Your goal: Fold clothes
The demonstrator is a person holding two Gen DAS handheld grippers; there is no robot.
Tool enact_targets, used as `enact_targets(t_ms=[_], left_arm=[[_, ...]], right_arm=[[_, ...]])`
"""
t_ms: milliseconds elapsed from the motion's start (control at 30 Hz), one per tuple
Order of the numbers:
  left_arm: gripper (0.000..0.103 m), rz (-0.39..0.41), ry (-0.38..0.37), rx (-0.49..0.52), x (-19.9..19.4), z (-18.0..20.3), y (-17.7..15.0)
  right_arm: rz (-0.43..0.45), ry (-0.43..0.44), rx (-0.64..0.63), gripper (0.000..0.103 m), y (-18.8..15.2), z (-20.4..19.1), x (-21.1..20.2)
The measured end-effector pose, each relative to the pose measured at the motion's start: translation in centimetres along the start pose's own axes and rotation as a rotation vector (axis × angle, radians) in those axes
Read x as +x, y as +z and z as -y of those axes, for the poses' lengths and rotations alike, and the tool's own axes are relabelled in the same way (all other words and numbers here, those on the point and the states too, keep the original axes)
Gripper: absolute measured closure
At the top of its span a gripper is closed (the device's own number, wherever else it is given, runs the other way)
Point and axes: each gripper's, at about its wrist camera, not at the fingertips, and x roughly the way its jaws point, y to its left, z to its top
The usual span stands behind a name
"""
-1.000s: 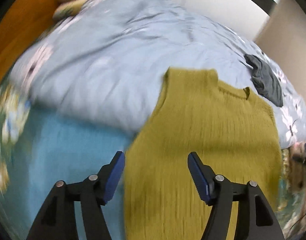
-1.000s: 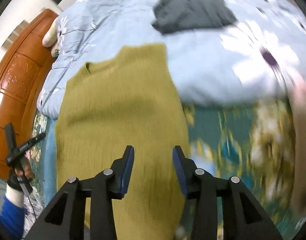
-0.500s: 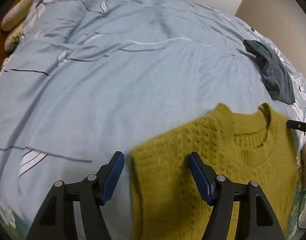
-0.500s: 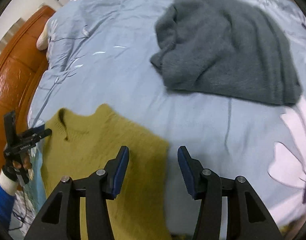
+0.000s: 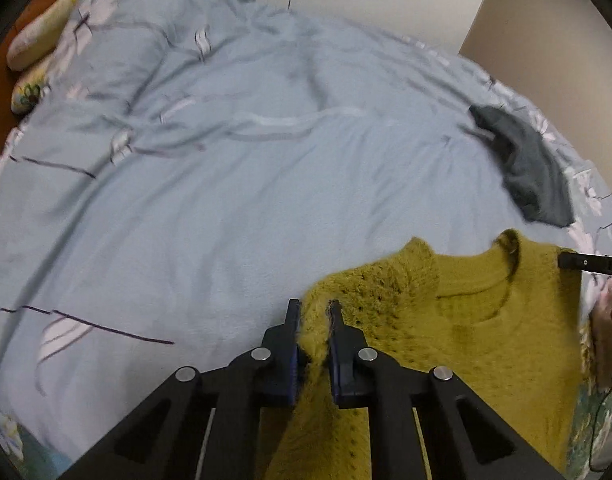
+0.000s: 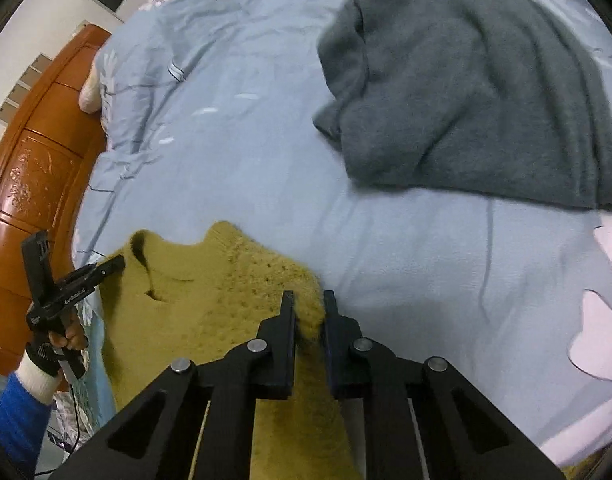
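Observation:
A mustard-yellow knit sweater (image 5: pixel 466 340) lies on the bed with its neckline toward the far side. In the left wrist view my left gripper (image 5: pixel 314 308) is closing on the sweater's left shoulder corner, and the knit bunches between its pads. In the right wrist view my right gripper (image 6: pixel 308 300) is closing on the right shoulder corner of the sweater (image 6: pixel 210 304), with fabric pinched between its pads. The left gripper (image 6: pixel 114 264) also shows there at the far shoulder, held by a hand with a blue sleeve.
A light blue flowered duvet (image 5: pixel 226 200) covers the bed. A crumpled grey sweater (image 6: pixel 466 92) lies beyond the yellow one, to the right. A wooden headboard (image 6: pixel 30 184) and pillows (image 5: pixel 38 40) stand at the left. A pale wall (image 5: pixel 546 40) rises behind.
Both grippers moved forward along the sweater from its body to the shoulder corners. Their jaws went from wide apart to closed on the knit.

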Motion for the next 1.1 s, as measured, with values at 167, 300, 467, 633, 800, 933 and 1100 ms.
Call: enact_targets(t_ms=[167,300,467,633,800,933,1100], left_arm=[[0.091,0.099,-0.029,0.031,-6.5,1.1,-0.8],[0.091,0.158,-0.036,0.063,-11.8,2.2,-3.2],[0.091,0.189,-0.016,0.096,-16.9,4.0,-8.6],[0.091,0.198,-0.001,0.053,-20.0,4.9,-15.0],[0.091,0.135,0.023,0.020,-20.2,6.1,-22.3],[0.091,0.081,0.022,-0.010,-19.8,6.9,-27.2],[0.090,0.019,0.035,-0.062,-18.9,7.5,-31.8]], right_arm=[[0.091,0.036,-0.057,0.092,-1.0,-2.7,-5.0],[0.148,0.050,-0.119,0.092,-3.6,-5.6,-9.1],[0.185,0.067,-0.140,0.092,-8.7,-7.8,-13.1],[0.192,0.076,-0.111,0.092,-15.6,-8.2,-15.5],[0.140,0.072,-0.081,0.092,-22.7,-7.7,-15.8],[0.077,0.067,-0.047,0.092,-28.3,-6.9,-14.7],[-0.005,0.024,-0.010,0.092,-33.4,-5.5,-12.9]])
